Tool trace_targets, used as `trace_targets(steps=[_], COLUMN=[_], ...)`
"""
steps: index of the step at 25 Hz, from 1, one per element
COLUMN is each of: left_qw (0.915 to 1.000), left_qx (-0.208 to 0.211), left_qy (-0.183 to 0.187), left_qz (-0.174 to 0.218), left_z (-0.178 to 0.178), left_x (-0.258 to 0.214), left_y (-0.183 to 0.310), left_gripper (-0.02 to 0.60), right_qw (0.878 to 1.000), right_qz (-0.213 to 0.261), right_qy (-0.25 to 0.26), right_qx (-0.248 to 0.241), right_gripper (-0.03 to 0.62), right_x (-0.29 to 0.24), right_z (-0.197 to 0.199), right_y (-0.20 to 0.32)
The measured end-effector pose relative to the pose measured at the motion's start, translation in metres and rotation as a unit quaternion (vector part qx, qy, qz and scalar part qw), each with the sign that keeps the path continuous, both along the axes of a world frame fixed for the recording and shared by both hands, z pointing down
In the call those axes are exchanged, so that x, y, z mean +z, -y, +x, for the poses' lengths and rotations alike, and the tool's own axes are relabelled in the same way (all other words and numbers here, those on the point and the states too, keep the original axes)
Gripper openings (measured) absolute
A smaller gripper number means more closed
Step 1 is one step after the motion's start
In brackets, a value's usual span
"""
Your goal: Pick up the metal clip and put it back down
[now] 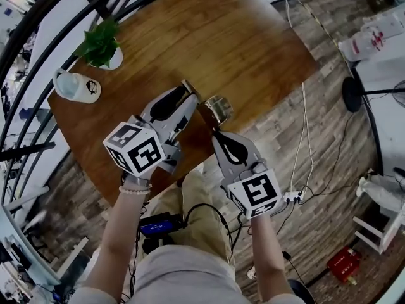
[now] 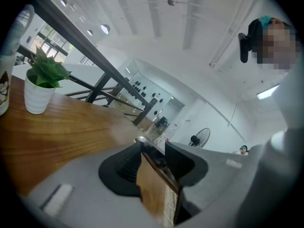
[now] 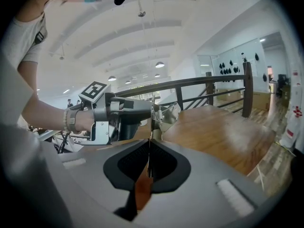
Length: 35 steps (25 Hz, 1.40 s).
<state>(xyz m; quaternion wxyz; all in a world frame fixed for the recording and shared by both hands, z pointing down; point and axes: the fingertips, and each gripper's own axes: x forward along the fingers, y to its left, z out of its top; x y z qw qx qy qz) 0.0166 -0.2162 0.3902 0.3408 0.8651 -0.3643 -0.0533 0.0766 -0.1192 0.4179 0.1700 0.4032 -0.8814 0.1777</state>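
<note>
The metal clip (image 1: 219,108), a silvery binder clip, is at the near edge of the wooden table (image 1: 221,37). My right gripper (image 1: 216,130) comes at it from the near side. In the right gripper view its jaws (image 3: 150,140) are pressed together on a thin metal arm that runs up to the clip (image 3: 167,115). My left gripper (image 1: 190,90) lies over the table just left of the clip. In the left gripper view, table wood and floor show through a narrow wedge between its jaws (image 2: 142,144). Nothing is held there.
A potted plant (image 1: 101,46) and a white mug (image 1: 76,86) stand at the table's far left, next to a dark railing (image 1: 57,18). Cables and a power strip (image 1: 294,197) lie on the plank floor to the right. The person's legs are below the table edge.
</note>
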Motion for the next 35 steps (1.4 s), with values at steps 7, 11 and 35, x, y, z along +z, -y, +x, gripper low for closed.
trace_targets(steps=[7, 11, 35], left_qw=[0.9994, 0.9985, 0.9915], left_qx=[-0.006, -0.009, -0.021], left_qy=[0.011, 0.018, 0.054], left_qz=[-0.033, -0.051, -0.116], left_z=[0.006, 0.005, 0.012], left_x=[0.037, 0.059, 0.131], left_y=[0.008, 0.013, 0.026], left_gripper=[0.152, 0.152, 0.152], right_qw=[1.0, 0.999, 0.993], right_qz=[-0.029, -0.047, -0.115], right_qy=[0.001, 0.003, 0.016], right_qx=[-0.008, -0.012, -0.029], right_gripper=[0.029, 0.029, 0.029], right_x=[0.031, 0.05, 0.111], right_z=[0.007, 0.007, 0.017], right_y=[0.007, 0.012, 0.025])
